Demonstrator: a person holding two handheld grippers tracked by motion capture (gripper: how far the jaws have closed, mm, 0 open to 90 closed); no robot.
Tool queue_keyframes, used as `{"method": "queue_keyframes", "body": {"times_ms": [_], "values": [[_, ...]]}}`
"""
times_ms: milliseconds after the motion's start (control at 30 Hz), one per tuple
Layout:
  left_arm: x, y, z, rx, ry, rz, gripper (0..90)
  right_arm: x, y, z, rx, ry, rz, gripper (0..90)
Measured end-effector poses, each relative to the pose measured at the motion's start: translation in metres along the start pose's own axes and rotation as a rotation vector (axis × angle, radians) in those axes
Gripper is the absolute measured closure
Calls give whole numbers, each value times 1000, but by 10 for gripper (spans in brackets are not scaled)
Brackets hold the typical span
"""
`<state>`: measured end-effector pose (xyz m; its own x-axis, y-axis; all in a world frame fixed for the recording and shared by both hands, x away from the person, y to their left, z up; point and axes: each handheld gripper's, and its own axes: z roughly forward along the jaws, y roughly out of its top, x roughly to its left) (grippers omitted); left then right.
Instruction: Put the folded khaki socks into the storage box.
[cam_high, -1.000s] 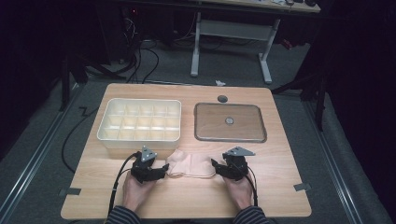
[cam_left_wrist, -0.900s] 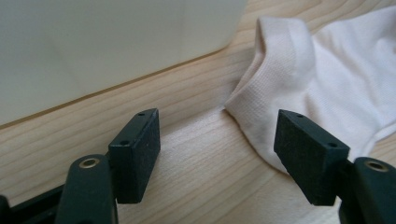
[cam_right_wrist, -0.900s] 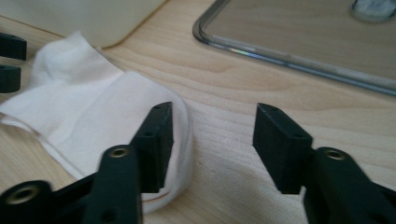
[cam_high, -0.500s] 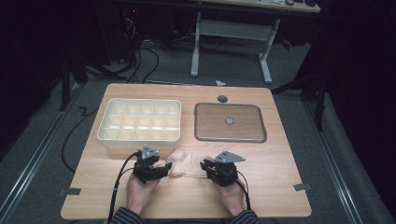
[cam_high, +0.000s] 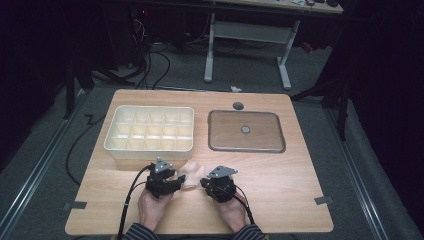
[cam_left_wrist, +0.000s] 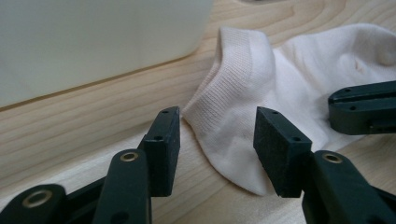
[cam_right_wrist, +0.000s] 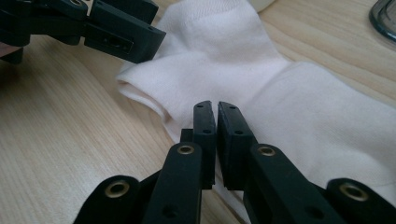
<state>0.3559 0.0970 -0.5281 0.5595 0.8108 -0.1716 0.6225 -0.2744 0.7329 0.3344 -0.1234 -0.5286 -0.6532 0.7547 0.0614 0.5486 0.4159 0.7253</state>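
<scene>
Sock (cam_high: 192, 173) lying on the counter (cam_high: 280, 180) near the tray (cam_high: 150, 131). Right gripper (cam_right_wrist: 215, 112) was clenched on a sock fold; left gripper (cam_left_wrist: 217, 135), jaws just closing, straddled the cuff ungripped. Risk: pulling now could slip the thin pinch.

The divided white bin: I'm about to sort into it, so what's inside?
The divided white bin shows rows of small compartments, all looking empty in the high view. The near wall hides the floors of the front row, so those can't be fully checked.
</scene>
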Motion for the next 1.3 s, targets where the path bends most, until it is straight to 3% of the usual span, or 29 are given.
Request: {"method": "queue_keyframes", "body": {"times_ms": [133, 267, 433, 633, 800, 1033, 1133, 1167, 1300], "values": [[-1, -1, 3, 3, 15, 12, 513, 1, -2, 1, -11, -9, -18, 870], [-5, -1, 4, 9, 50, 78, 532, 1, -1, 0, -2, -10, -30, 869], [-8, -1, 5, 6, 21, 83, 652, 1, -1, 0, -1, -7, -30, 869], [-3, -1, 6, 8, -61, 53, 807, 1, -2, 0, -7, -5, -30, 869], [0, -1, 4, 12, -87, 39, 830, 0, -2, 1, -12, -5, -30, 869], [5, 3, -7, -33, -147, 10, 834, 0, -2, 0, -5, -4, -22, 869], [4, 4, -10, -32, -161, 21, 832, 0, 0, 1, 4, -1, -22, 869], [3, 7, -14, -48, -191, 20, 832, 0, 1, 1, 10, -2, -30, 869], [0, 13, -19, -66, -222, 27, 833, 0, 3, 1, 25, -1, -33, 870]]}}
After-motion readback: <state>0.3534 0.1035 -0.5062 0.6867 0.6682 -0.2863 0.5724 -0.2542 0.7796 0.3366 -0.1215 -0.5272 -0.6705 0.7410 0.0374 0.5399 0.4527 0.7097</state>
